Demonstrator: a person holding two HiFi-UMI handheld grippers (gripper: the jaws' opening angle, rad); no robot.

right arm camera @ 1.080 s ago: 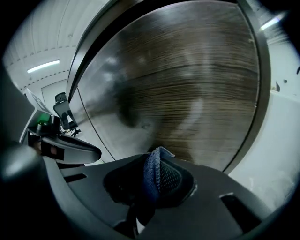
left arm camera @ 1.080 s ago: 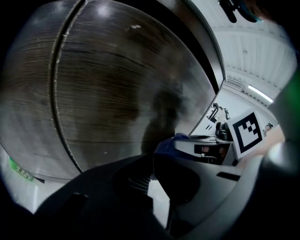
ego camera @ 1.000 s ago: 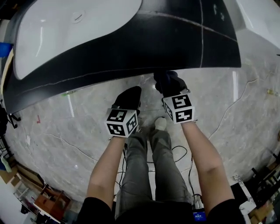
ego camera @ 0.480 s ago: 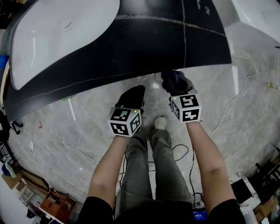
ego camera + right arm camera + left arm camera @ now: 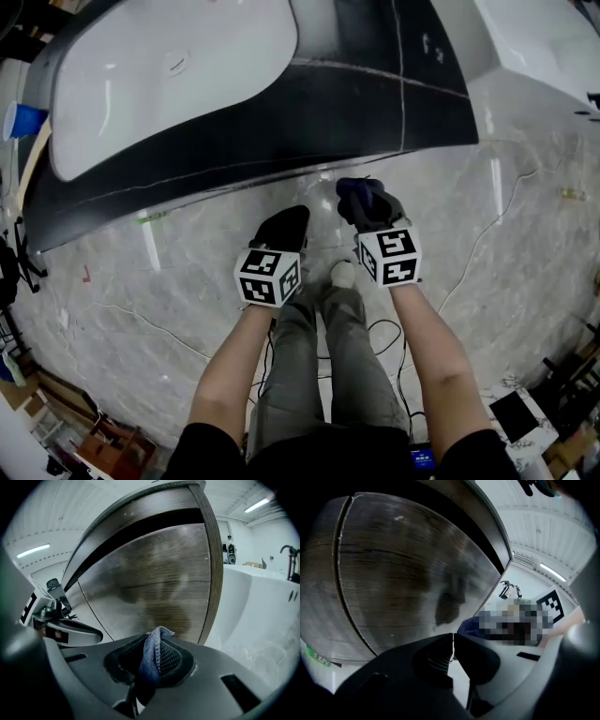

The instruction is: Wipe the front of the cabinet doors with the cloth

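Since the head view looks almost straight down, the biggest thing in it is the dark vanity top (image 5: 281,103) with its white basin (image 5: 169,75), hanging out over the marble floor (image 5: 141,281). The cabinet doors (image 5: 159,583) really only show in the two gripper views. It's a brown wood-grain face with a darker smeary patch across the middle and a thin seam line (image 5: 344,578) between panels.

The left gripper (image 5: 453,641) has its jaws pressed together with nothing between them, so it's just along for the ride. The right gripper (image 5: 154,665) has its jaws clamped on the cloth (image 5: 152,648), a blue knit thing with only a small fold poking out past the tips.

Looks to me like we're in the wiping step, with the cloth held up close to the door front. I can't tell if it's actually touching.

Next move, I reckon: push that fold flat onto the wood and sweep sideways through the smeary bit. With so little cloth sticking out, keep the angle right so the jaws don't scrape the door.
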